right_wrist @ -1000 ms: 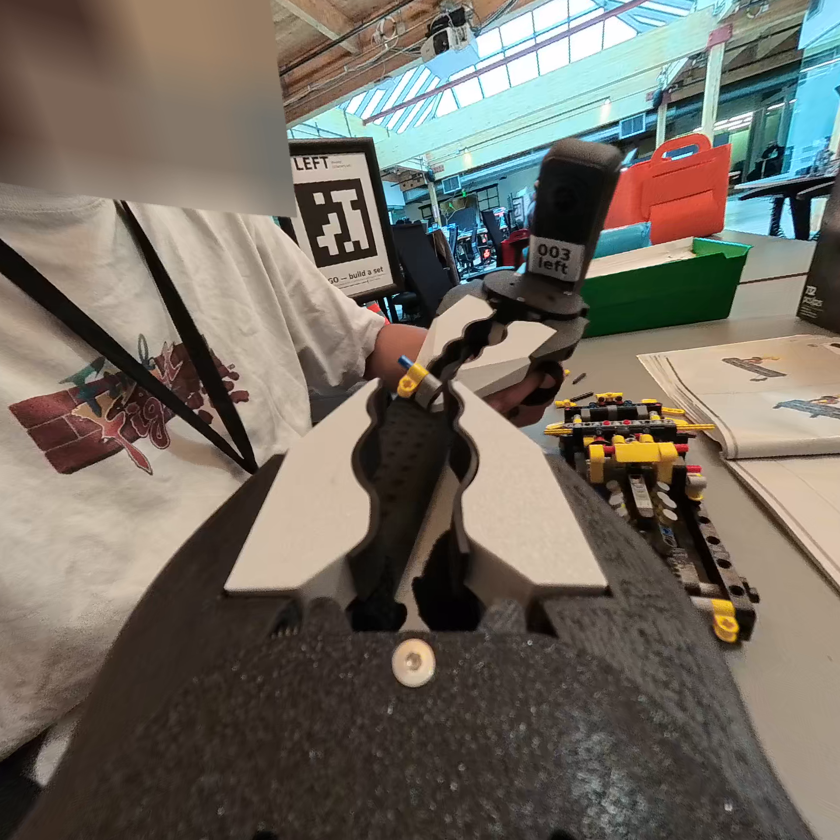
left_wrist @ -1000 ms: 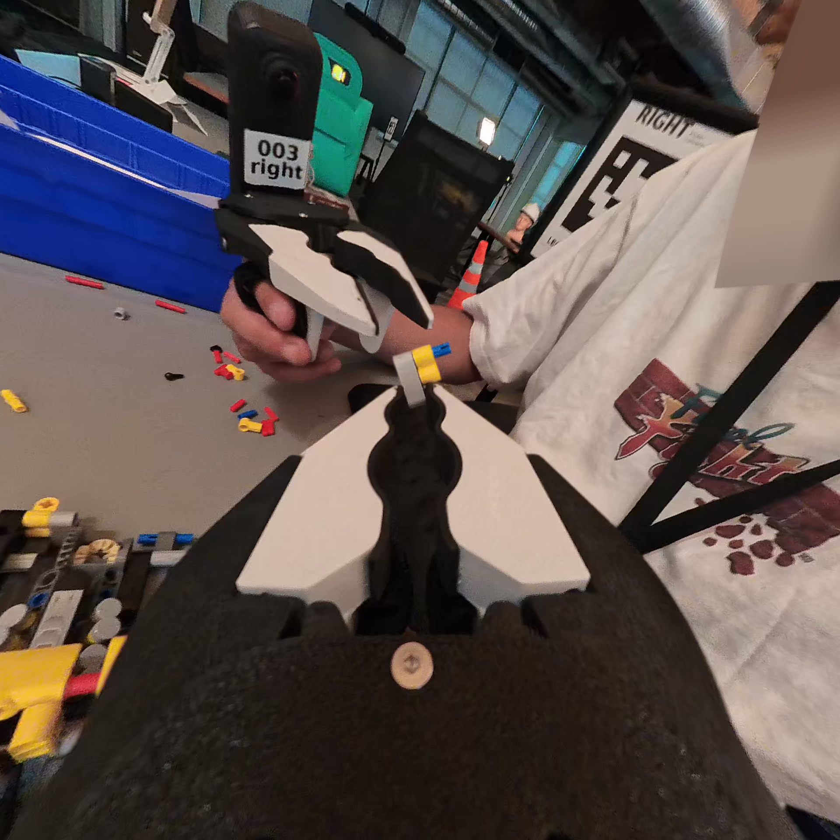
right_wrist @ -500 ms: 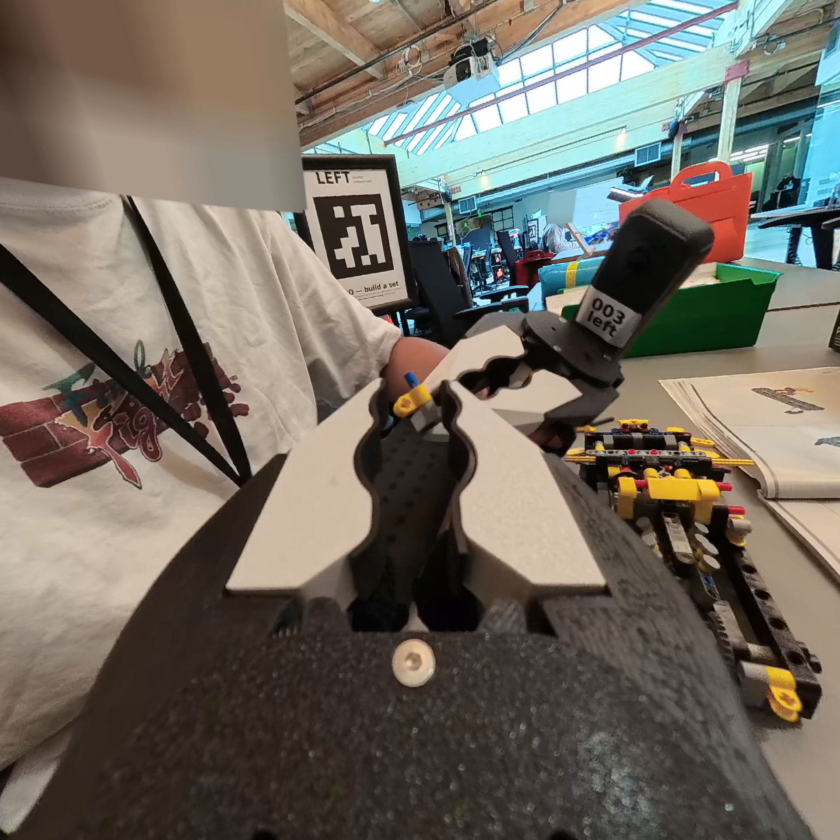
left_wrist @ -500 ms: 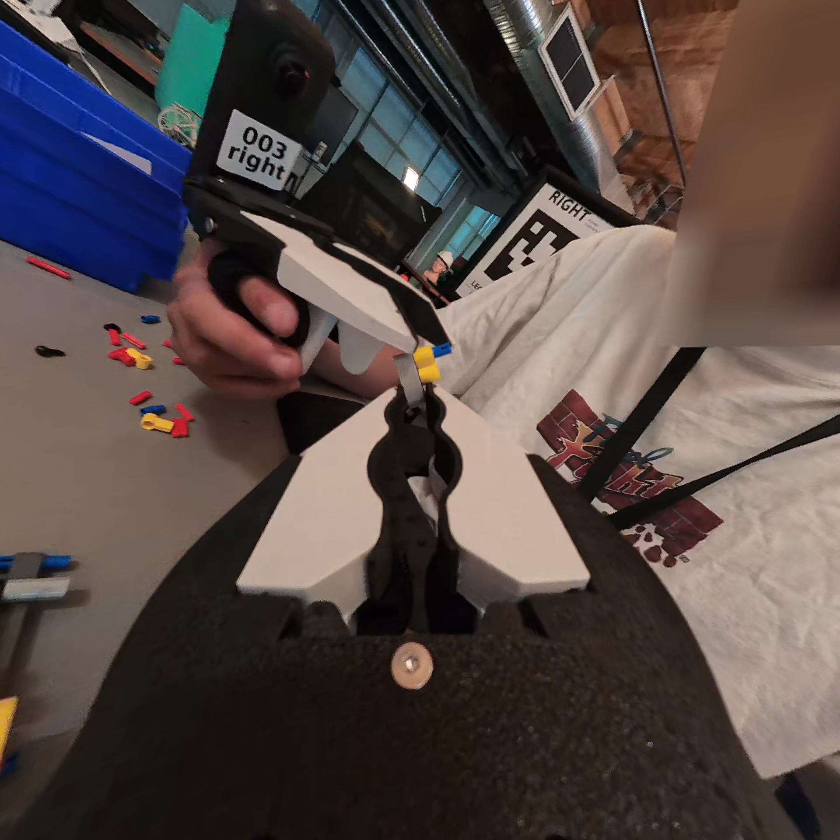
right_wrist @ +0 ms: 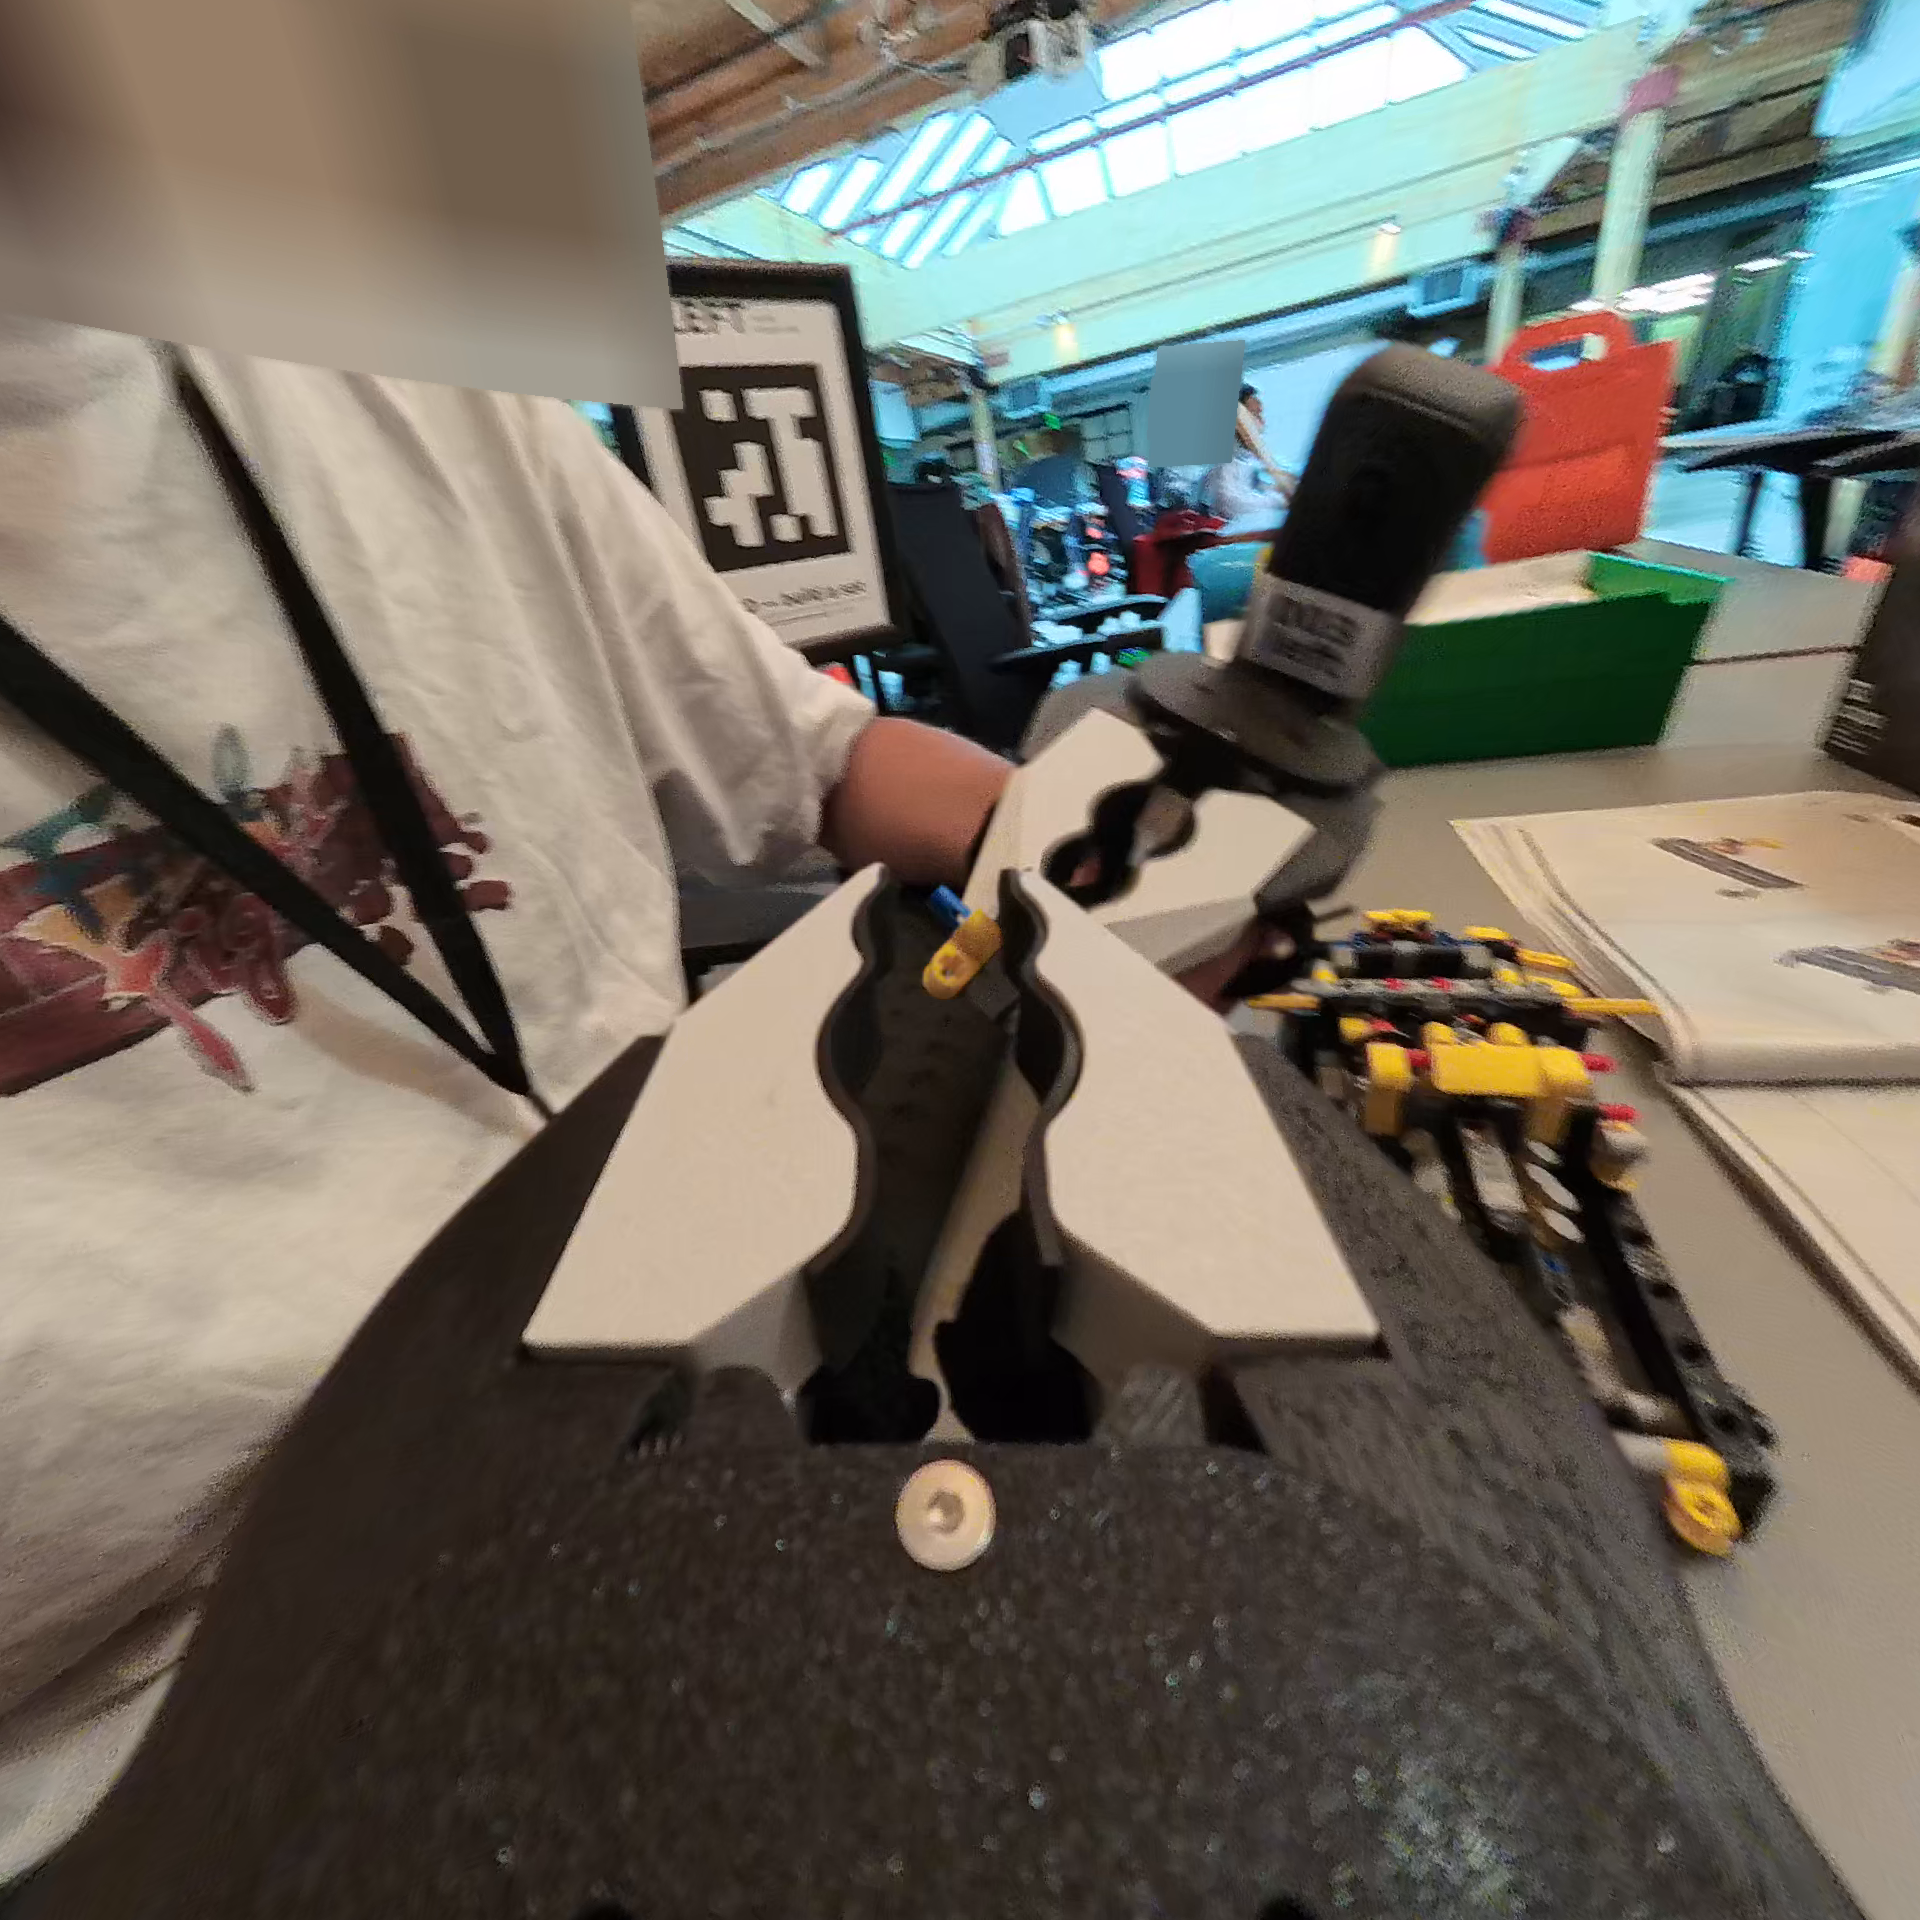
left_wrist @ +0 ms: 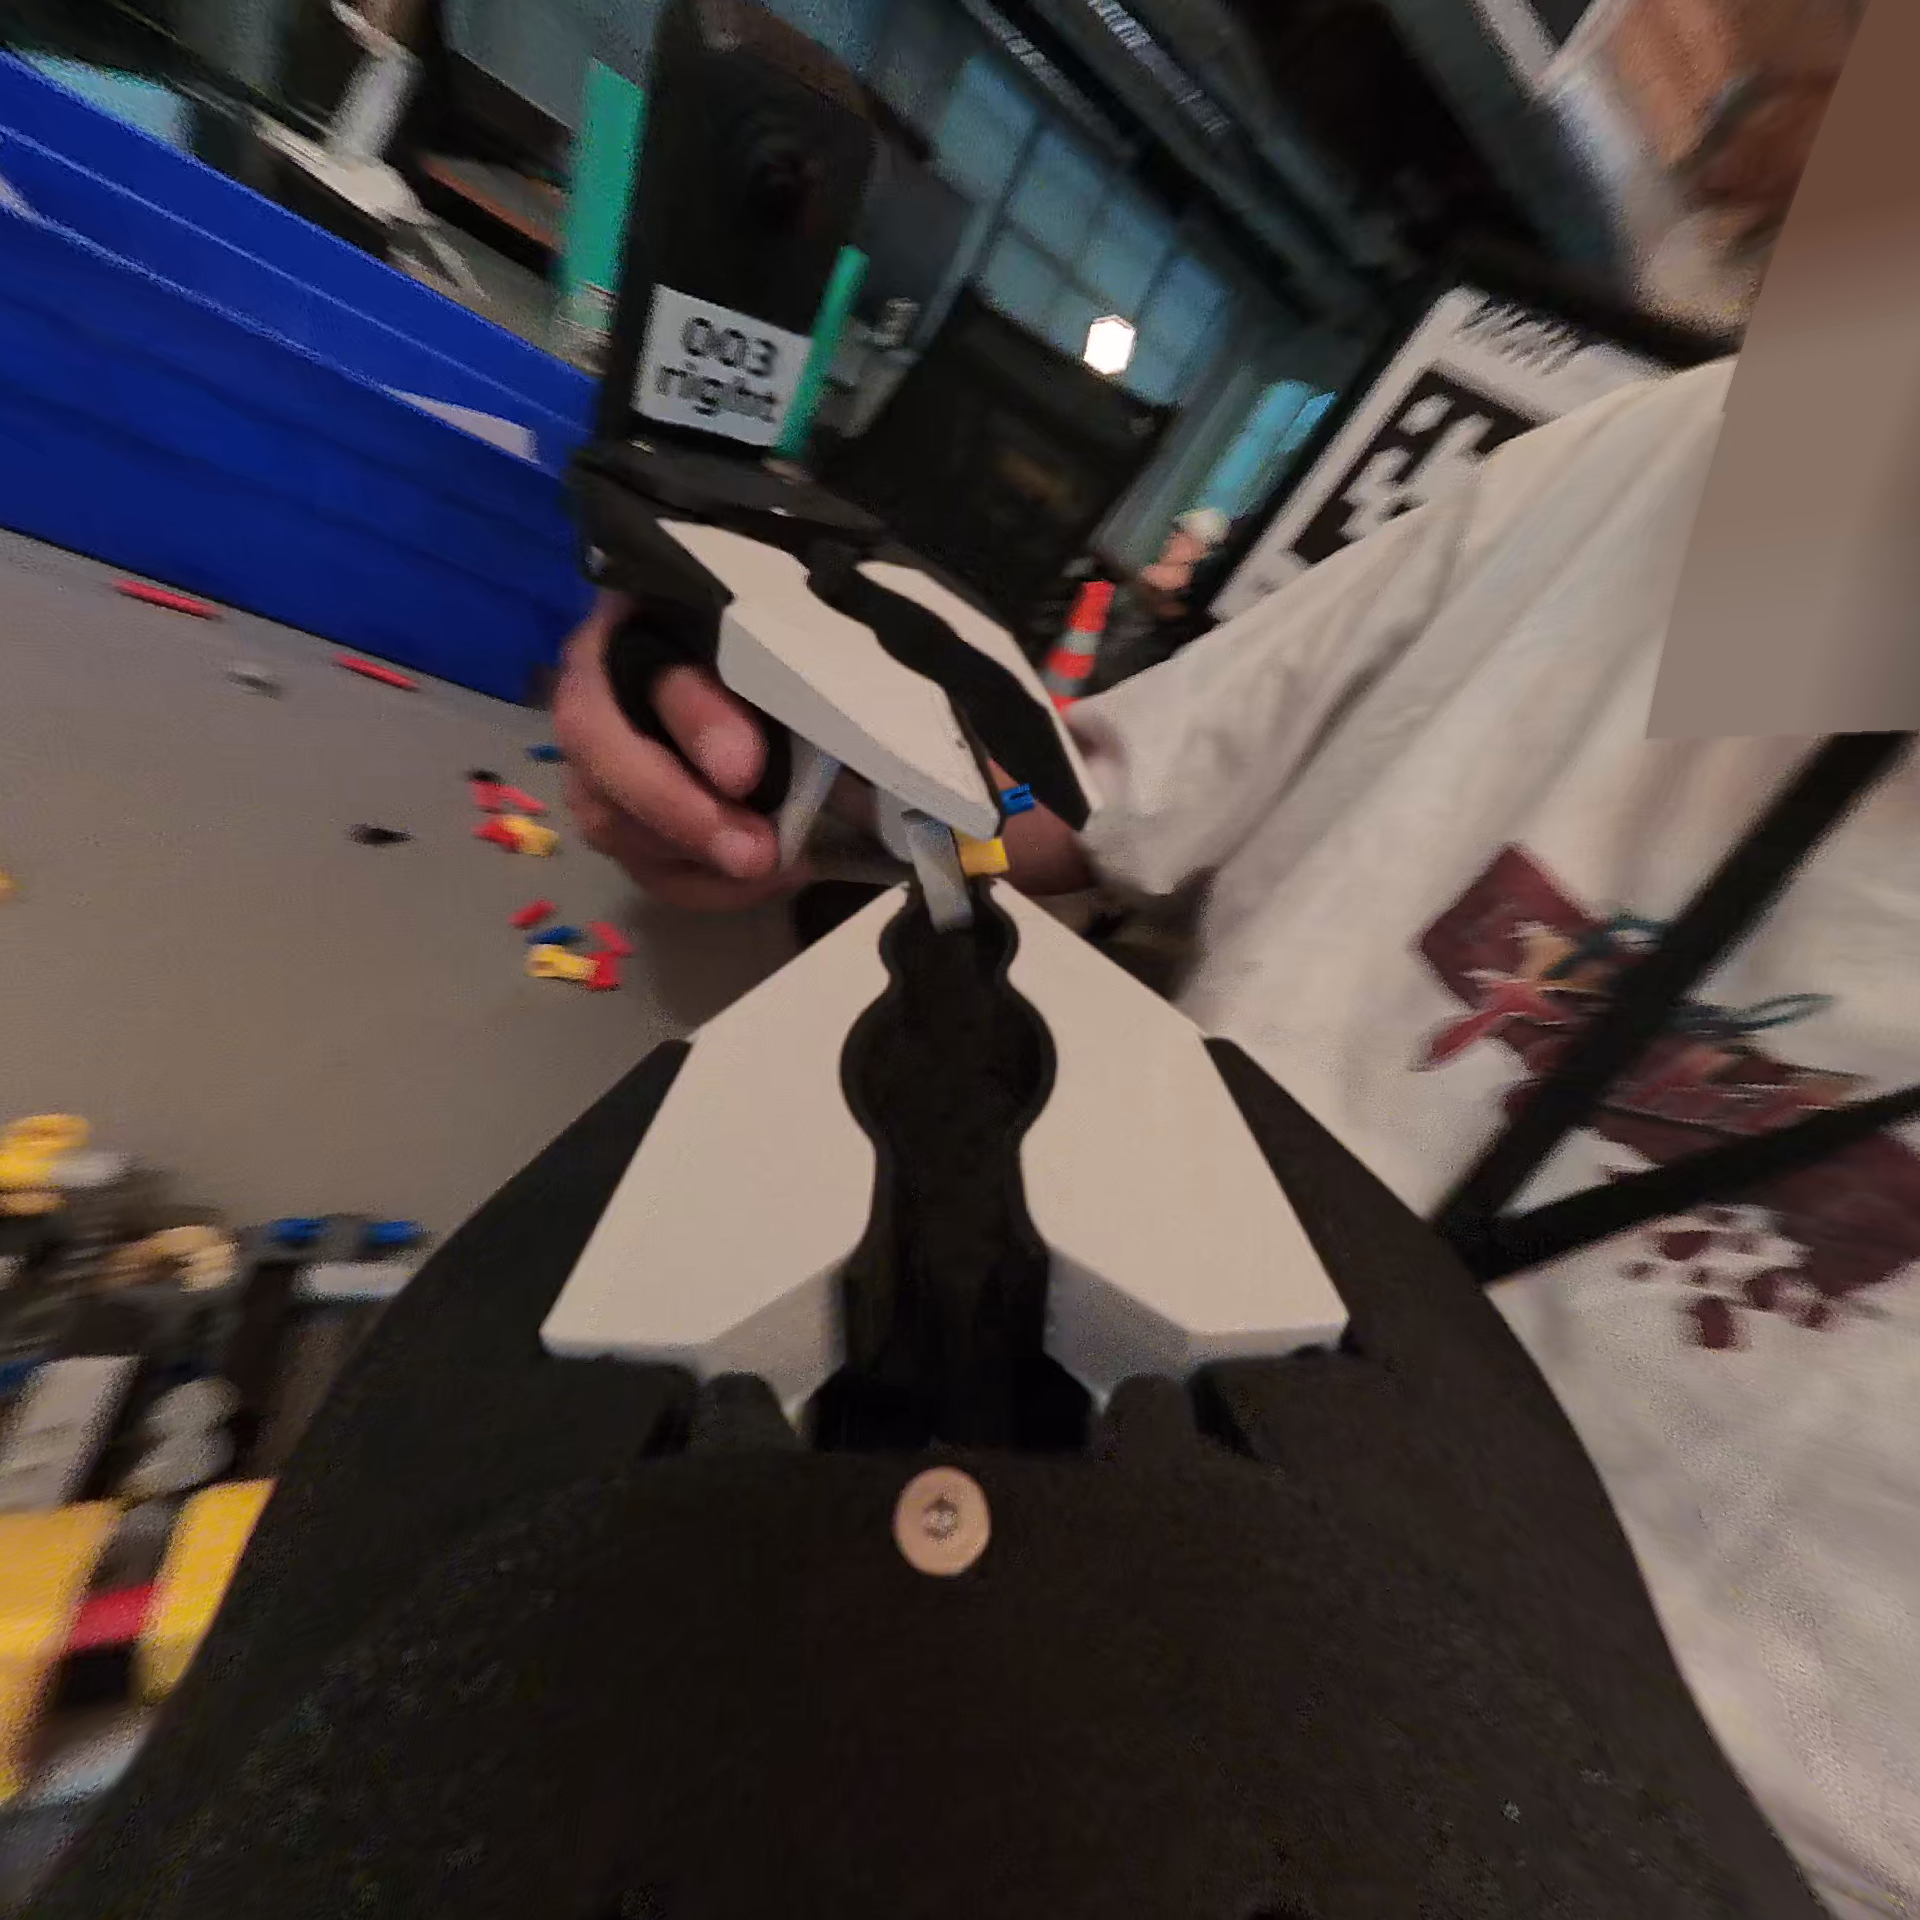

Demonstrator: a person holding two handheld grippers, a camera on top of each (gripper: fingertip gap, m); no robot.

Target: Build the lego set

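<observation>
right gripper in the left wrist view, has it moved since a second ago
Yes. The right gripper has closed in on the small grey, yellow and blue piece held by the left gripper; earlier its tips sat apart, left of the piece.

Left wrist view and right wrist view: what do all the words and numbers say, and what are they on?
I don't read writing out; here is what bears it.
White sticker on a black camera, left wrist view: blurred.
Grey sticker on the other camera: blurred.
Framed sign with a black square code: blurred.
T-shirt print: blurred.
Instruction booklet: too small.
Black box: too small.
</observation>
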